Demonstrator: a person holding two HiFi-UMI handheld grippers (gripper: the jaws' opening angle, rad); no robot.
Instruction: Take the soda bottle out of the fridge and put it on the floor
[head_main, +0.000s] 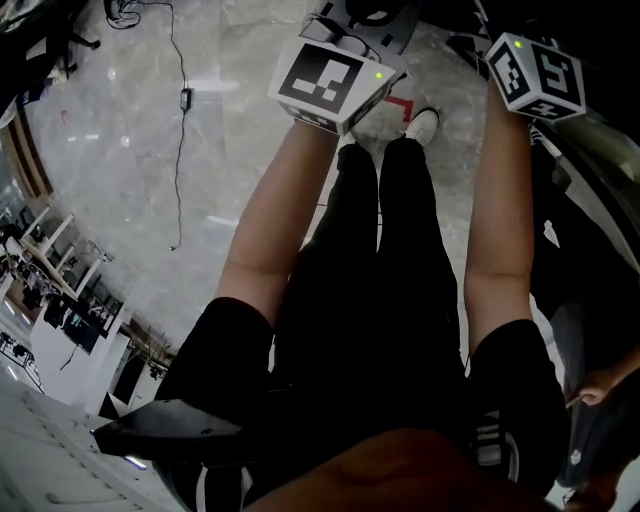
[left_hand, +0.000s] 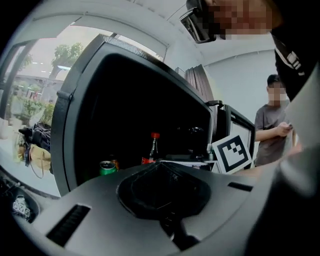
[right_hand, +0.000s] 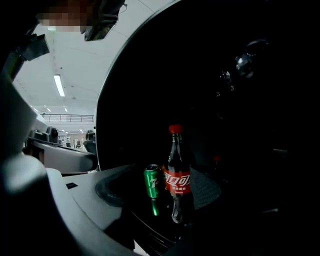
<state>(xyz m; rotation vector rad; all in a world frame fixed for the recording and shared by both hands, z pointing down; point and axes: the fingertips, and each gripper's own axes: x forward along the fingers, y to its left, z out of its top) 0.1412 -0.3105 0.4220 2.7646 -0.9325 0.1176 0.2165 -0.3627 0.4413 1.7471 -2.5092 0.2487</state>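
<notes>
Soda bottle (right_hand: 177, 172) stands upright ahead of my right gripper (head_main: 535, 78), green can (right_hand: 152, 182) just left of it; those jaws are lost in darkness. My left gripper (left_hand: 160, 185) looks closed, empty.

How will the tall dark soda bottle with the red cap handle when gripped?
The dark red-capped soda bottle stands upright, tall and narrow, so probably tips if pushed high. Dark to the neck: likely full, heavyish.

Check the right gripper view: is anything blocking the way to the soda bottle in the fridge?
Nothing visible stands in front of the upright soda bottle. A green can stands close beside it, on its left in the right gripper view, so a jaw going in there might knock it.
</notes>
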